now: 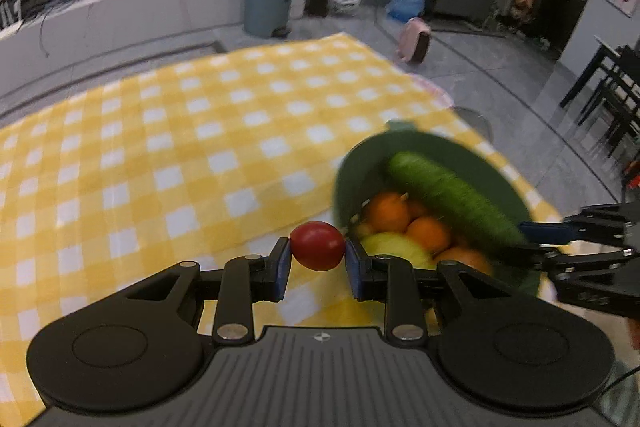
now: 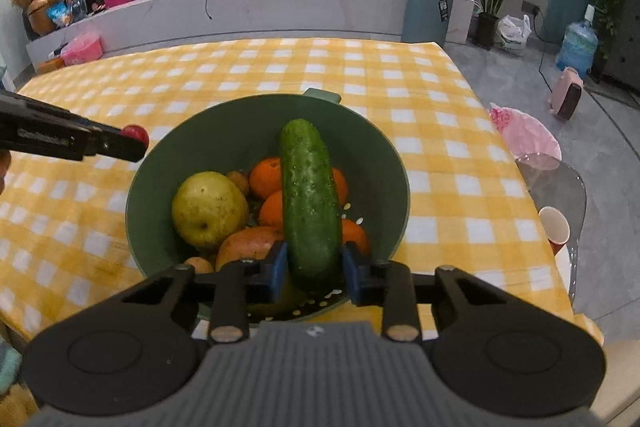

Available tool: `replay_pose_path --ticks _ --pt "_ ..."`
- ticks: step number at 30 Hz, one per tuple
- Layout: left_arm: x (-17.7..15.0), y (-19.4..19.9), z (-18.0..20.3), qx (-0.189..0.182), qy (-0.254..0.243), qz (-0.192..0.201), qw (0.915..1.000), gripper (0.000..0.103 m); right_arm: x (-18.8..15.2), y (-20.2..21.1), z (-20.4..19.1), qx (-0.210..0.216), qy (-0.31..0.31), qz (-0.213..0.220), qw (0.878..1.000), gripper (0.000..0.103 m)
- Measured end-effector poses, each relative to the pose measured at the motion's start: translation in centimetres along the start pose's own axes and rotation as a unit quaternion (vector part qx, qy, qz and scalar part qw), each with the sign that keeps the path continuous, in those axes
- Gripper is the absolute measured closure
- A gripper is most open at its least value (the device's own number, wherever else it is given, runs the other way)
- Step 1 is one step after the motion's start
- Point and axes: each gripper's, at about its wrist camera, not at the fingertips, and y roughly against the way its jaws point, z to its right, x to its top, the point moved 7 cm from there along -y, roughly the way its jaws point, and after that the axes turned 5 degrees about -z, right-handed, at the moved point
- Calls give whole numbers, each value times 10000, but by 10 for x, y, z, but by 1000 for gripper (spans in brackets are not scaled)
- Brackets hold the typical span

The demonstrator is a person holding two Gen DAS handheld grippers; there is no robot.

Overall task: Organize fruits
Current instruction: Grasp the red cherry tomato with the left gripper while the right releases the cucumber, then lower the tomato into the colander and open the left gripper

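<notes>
My left gripper (image 1: 318,259) is shut on a small red tomato (image 1: 317,245), held just left of the green bowl's rim (image 1: 344,167); it also shows in the right wrist view (image 2: 138,135). My right gripper (image 2: 314,267) is shut on the near end of a green cucumber (image 2: 308,199) that lies over the green colander bowl (image 2: 240,123). In the bowl are a yellow-green pear (image 2: 208,207), several oranges (image 2: 265,177) and a brownish fruit (image 2: 248,241). The cucumber also shows in the left wrist view (image 1: 452,195).
The bowl stands on a table with a yellow checked cloth (image 2: 280,67). A paper cup (image 2: 555,227) and a pink bag (image 2: 524,131) are off the table's right edge. A grey bin (image 2: 428,9) and a white counter (image 2: 240,7) stand behind.
</notes>
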Motion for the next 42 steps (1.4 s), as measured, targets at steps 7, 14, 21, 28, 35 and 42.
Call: replay_pose_path --ticks 7,14,21,28,35,42 --pt "18 -5 40 -288 -390 -13 9988 71 -6 -5 -5 -71 328 -71 9994 76" --pt "21 -40 71 -382 -865 -447 9945 71 -2 11 13 242 -478 337 9980 63" --pt "20 -71 72 -268 -961 -930 9907 71 3 22 28 531 -1370 749 9863 55" --pt "19 -89 73 -99 -1117 -1192 9865 71 -2 13 24 738 -1717 671 9801 53" --pt "19 -93 72 -21 -1110 -1231 9862 63 -7 13 26 790 -1896 603 9768 53" --pt "30 -51 74 -45 -992 -876 9912 56 -2 45 32 616 -2001 910 9736 47"
